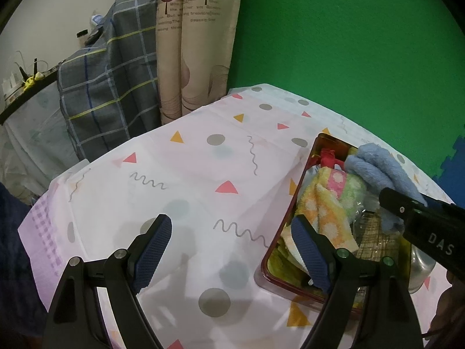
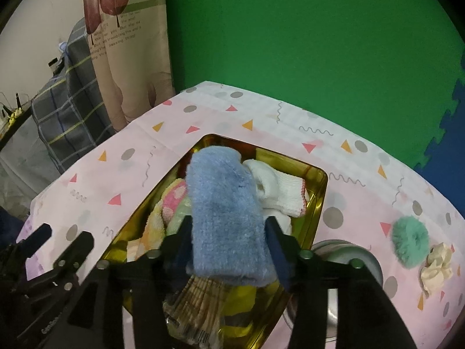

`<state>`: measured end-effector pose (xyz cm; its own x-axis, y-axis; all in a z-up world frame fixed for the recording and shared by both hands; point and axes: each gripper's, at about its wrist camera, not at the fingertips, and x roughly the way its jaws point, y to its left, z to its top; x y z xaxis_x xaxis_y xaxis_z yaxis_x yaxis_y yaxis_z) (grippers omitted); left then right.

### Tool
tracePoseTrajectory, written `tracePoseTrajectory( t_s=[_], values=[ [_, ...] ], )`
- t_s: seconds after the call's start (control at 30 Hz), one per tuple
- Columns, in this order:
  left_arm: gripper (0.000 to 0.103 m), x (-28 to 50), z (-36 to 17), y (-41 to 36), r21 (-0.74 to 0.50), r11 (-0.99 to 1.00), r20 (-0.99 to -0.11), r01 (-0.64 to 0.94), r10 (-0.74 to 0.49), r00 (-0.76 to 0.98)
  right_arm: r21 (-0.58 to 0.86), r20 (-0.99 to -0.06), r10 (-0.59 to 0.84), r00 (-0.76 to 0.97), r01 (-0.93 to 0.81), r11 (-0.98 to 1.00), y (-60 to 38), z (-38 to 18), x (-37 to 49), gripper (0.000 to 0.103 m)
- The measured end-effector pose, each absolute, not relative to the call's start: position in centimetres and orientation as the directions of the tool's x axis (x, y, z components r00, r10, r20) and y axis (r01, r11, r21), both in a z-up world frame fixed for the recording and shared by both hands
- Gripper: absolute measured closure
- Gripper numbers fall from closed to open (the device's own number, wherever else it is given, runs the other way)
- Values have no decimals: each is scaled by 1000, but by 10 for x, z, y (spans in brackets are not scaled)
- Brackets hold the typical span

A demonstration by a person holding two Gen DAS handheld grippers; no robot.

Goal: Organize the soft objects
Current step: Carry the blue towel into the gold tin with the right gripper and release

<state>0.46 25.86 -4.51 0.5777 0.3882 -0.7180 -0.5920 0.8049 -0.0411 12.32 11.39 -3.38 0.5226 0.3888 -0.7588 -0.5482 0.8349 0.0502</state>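
A gold tin (image 2: 319,174) with a dark red rim (image 1: 290,289) sits on the patterned tablecloth and holds soft things. A fluffy blue cloth (image 2: 223,203) lies lengthwise on top of the pile, also in the left wrist view (image 1: 377,168). My right gripper (image 2: 228,221) straddles its near end, jaws parted and the cloth not squeezed. Under it lie a pastel dotted cloth (image 2: 171,203) and a white sock (image 2: 279,192). My left gripper (image 1: 231,221) hangs open over bare tablecloth, its right finger (image 1: 308,250) above the tin's left edge.
A green fuzzy scrunchie (image 2: 409,241) and a cream one (image 2: 436,264) lie on the tablecloth right of the tin. A round metal dish (image 2: 348,253) sits at the tin's near right corner. A packet of ribbed paper cups (image 2: 200,296) fills the tin's near end.
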Motion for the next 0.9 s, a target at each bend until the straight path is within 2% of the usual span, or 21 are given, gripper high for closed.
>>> tracePoseTrajectory(
  t_s=[0.13,0.53,0.9],
  values=[
    [21,6,-45,256,-35,807,-713,-590,393,581,56,-750,407,521,-563,824,111,-30,117,44],
    [21,6,-44,252,-12,811,-704,-584,408,581,104,-716,445,538,-548,830,69,-12,89,44],
    [21,7,-42,243,28,818,-687,-575,433,583,99,-721,323,613,-369,924,-45,-18,96,43]
  ],
)
